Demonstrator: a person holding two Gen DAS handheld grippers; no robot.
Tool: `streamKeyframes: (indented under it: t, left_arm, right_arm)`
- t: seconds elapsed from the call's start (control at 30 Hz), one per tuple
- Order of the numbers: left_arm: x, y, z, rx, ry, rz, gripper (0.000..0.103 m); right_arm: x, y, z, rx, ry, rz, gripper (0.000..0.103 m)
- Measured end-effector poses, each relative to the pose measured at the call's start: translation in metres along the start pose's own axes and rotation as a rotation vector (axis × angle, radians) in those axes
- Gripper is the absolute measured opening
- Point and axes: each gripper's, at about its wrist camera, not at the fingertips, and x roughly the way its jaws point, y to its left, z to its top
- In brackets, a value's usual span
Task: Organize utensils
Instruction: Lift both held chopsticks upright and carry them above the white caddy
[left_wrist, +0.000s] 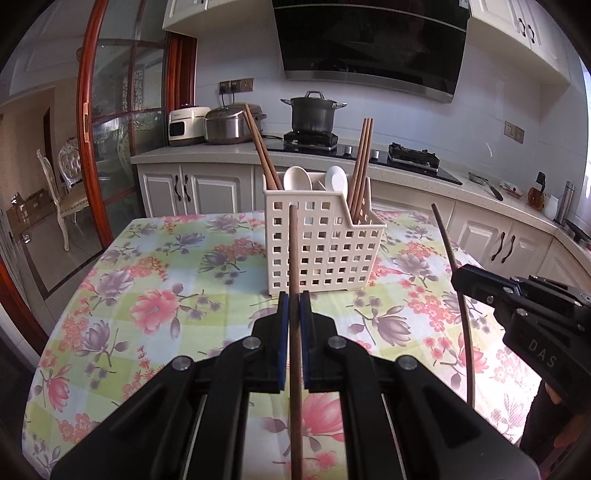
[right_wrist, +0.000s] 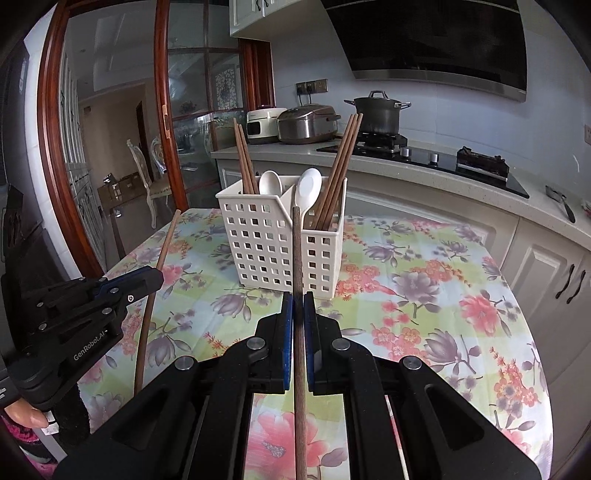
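A cream perforated utensil holder (left_wrist: 317, 243) stands on the floral tablecloth (left_wrist: 155, 295); it also shows in the right wrist view (right_wrist: 273, 243). It holds brown chopsticks (left_wrist: 360, 166) and two white spoons (left_wrist: 334, 179). My left gripper (left_wrist: 294, 301) is shut on an upright brown chopstick (left_wrist: 293, 251), just in front of the holder. My right gripper (right_wrist: 297, 301) is shut on another chopstick (right_wrist: 297, 254), upright before the holder. Each gripper shows in the other's view: the right one (left_wrist: 460, 278), the left one (right_wrist: 157, 275).
A kitchen counter (left_wrist: 221, 149) behind the table carries a rice cooker (left_wrist: 229, 125), a white appliance and a black pot (left_wrist: 314, 114) on the stove. A glass door with a red frame (left_wrist: 88, 110) and a chair stand to the left. Cabinets line the right side.
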Motion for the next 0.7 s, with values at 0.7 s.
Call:
streamKeyframes:
  t: [0.7]
  left_arm:
    - [-0.032, -0.001, 0.005, 0.011, -0.086, 0.035, 0.006]
  right_arm:
    - [-0.035, 0.003, 0.01, 0.006, -0.127, 0.008, 0.006]
